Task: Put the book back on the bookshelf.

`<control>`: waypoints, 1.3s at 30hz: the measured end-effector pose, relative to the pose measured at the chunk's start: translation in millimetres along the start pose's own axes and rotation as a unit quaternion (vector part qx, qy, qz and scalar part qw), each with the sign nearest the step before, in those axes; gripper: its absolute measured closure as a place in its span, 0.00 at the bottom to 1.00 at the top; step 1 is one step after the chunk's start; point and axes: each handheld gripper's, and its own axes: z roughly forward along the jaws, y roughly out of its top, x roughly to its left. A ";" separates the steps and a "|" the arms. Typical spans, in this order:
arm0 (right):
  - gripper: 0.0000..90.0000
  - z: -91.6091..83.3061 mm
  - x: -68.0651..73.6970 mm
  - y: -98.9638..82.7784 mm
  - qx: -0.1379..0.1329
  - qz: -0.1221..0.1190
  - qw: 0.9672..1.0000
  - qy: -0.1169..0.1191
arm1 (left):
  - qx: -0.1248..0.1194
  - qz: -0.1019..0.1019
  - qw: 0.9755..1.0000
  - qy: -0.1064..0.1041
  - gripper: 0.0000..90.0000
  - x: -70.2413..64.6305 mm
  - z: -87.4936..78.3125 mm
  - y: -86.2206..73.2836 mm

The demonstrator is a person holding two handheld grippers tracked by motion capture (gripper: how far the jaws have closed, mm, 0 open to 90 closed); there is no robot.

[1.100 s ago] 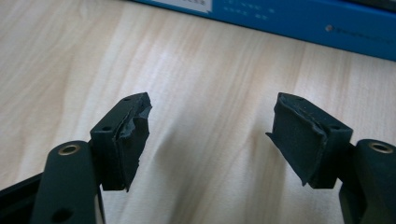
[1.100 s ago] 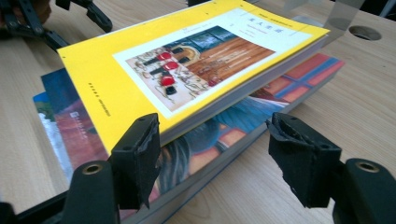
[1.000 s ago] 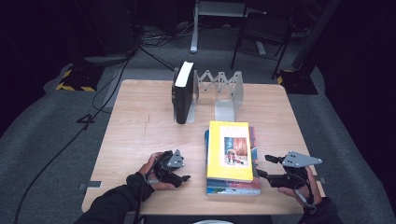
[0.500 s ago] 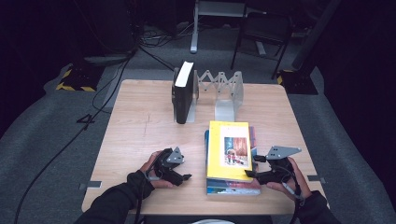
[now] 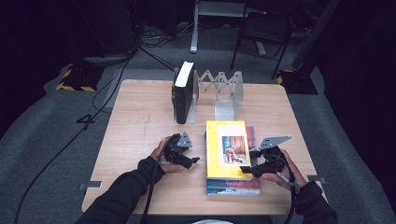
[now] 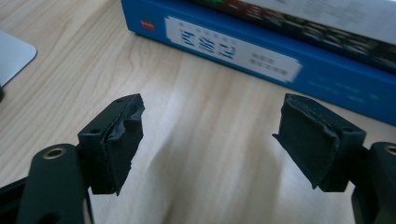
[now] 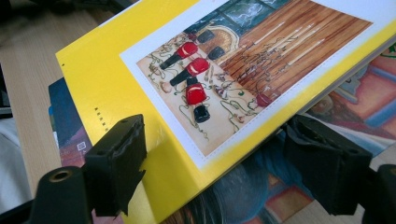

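Yellow-covered picture book (image 5: 227, 148) is lying atop a stack of books near the wooden bench's (image 5: 140, 121) front right. The right gripper's (image 5: 254, 163) fingers, just opening, are straddling its edge without pinching; the left gripper's (image 5: 189, 156) fingers are spreading over bare wood beside the blue book spine (image 6: 261, 51).

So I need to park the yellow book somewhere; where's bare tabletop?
Free: the wide left strip of the table beside the upright black book, and the right edge past the metal rack. Crowded: the near middle, with the book stack.
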 end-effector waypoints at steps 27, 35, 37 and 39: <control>0.35 2.5 1.8 4.5 -0.041 -0.051 0.998 -0.005 | -0.044 -0.057 0.997 -0.031 0.36 28.9 22.7 15.5; 0.65 -0.1 -6.7 7.4 -0.075 -0.053 0.996 0.001 | -0.049 -0.064 0.996 -0.024 0.42 31.5 20.6 14.7; 0.65 -0.9 -5.9 8.0 -0.082 -0.059 0.995 0.001 | -0.048 -0.063 0.997 -0.023 0.42 31.3 20.6 14.7; 0.56 0.7 -5.5 9.9 -0.074 -0.056 0.996 0.002 | -0.048 -0.063 0.997 -0.024 0.42 31.3 20.7 14.7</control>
